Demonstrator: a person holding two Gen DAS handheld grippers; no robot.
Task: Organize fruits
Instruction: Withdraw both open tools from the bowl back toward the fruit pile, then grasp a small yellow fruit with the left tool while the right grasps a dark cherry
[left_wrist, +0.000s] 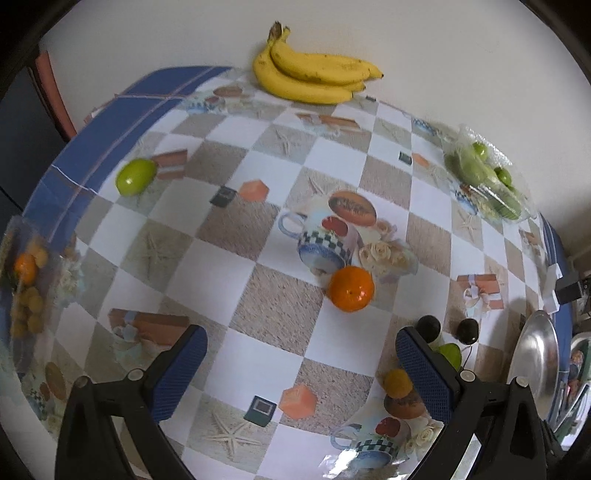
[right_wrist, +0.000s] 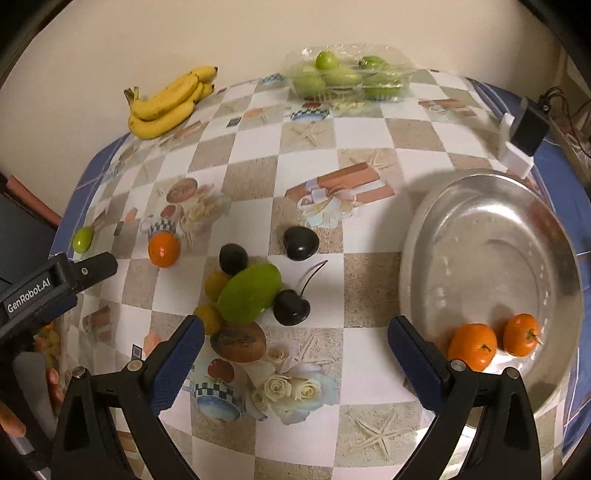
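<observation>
A loose orange lies mid-table; it also shows in the right wrist view. My left gripper is open and empty, hovering just short of it. My right gripper is open and empty above the table. Ahead of it lies a cluster: a green mango, dark cherries, small yellow fruits. A steel tray at the right holds two oranges. A banana bunch lies at the far edge. A small green fruit sits far left.
A clear plastic box of green fruits stands at the back edge. A bag of small yellow fruits lies at the left edge. A black adapter on a white block sits at the right edge. The wall is behind.
</observation>
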